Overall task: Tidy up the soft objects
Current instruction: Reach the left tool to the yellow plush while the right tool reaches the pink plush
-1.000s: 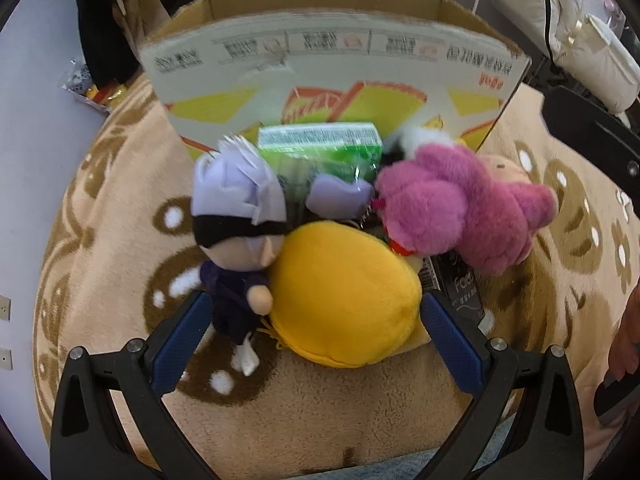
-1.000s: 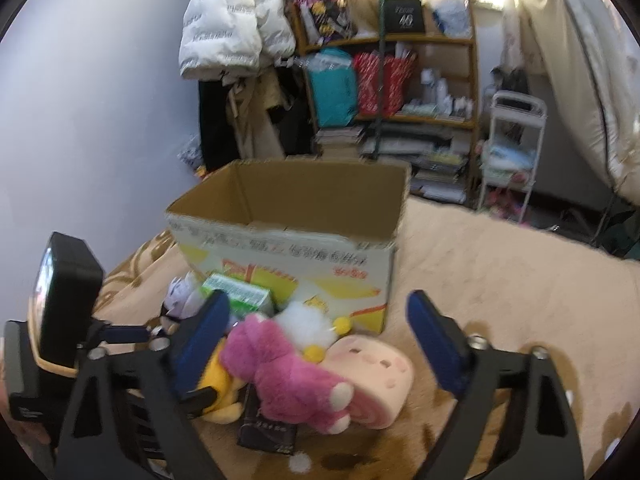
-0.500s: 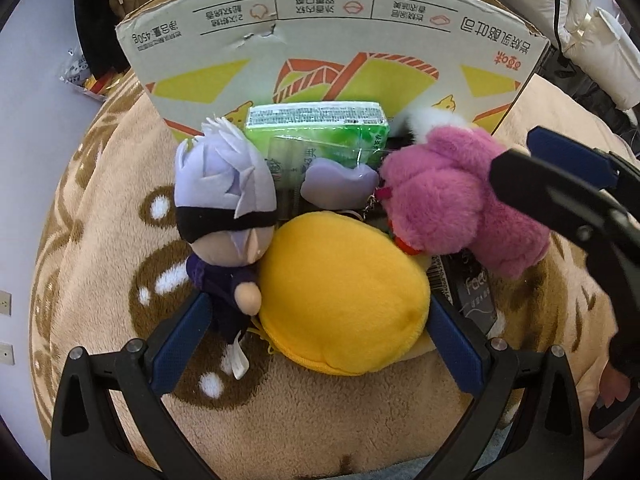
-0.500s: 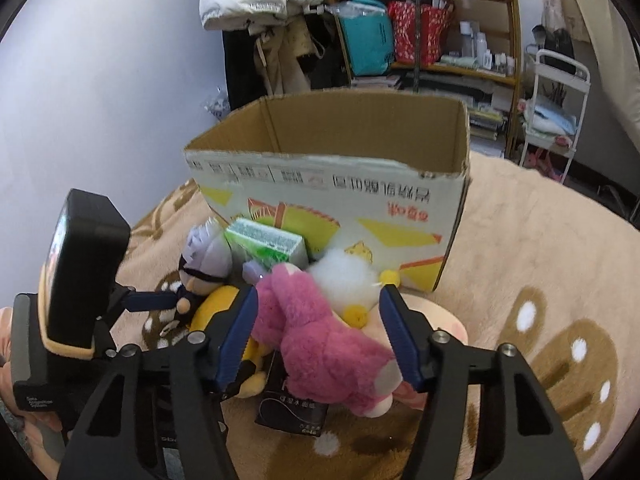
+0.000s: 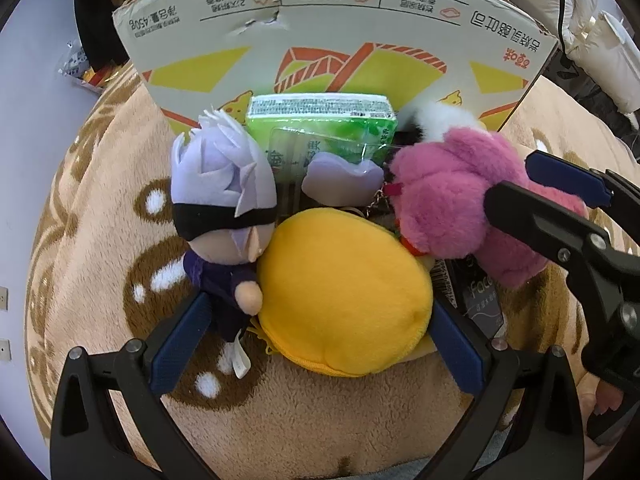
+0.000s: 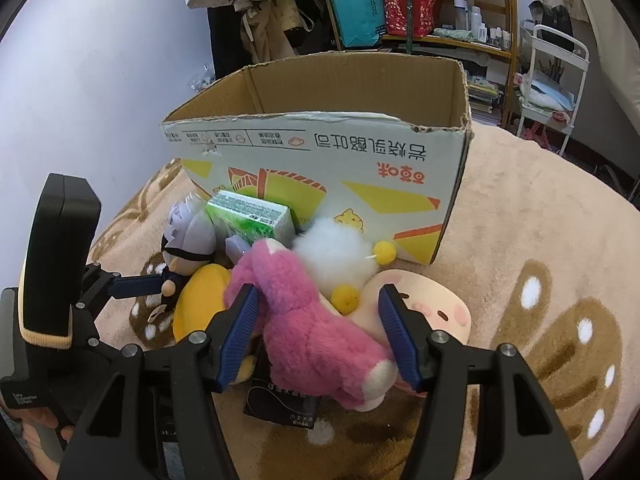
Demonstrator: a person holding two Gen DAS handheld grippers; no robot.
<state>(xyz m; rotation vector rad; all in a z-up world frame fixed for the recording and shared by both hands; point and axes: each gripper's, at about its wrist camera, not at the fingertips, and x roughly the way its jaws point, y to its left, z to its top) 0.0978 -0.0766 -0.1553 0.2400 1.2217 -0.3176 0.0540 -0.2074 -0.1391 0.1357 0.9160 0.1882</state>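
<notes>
Straddling the pink plush toy [image 6: 316, 340], the right gripper [image 6: 320, 336] has its blue-padded fingers [image 6: 238, 334] set wide on either side of the toy's body, one at about 9 o'clock of it and the other at 3 o'clock; the left pad looks to be at the fur, but firm contact cannot be told, and the jaws are not closed on it. The pink toy lies on the tan patterned blanket [image 6: 540, 280] in front of the open cardboard box [image 6: 320, 152], which stands at 12 o'clock of the pile. Just behind the pink toy sits a white fluffy toy [image 6: 336, 252] with yellow pompoms, and at its 3 o'clock a pale peach cushion toy [image 6: 436, 308]. In the left wrist view, the left gripper [image 5: 316, 340] is spread wide around the yellow plush [image 5: 344, 292], a pad at 8 o'clock and another at 4 o'clock of it, near its sides without squeezing. A small doll with lavender hair [image 5: 224, 200] and a black blindfold leans against the yellow plush at 10 o'clock. A green packet [image 5: 320, 128] rests against the box wall at 12 o'clock, and a dark flat package [image 5: 482, 300] lies under the toys at 3 o'clock.
</notes>
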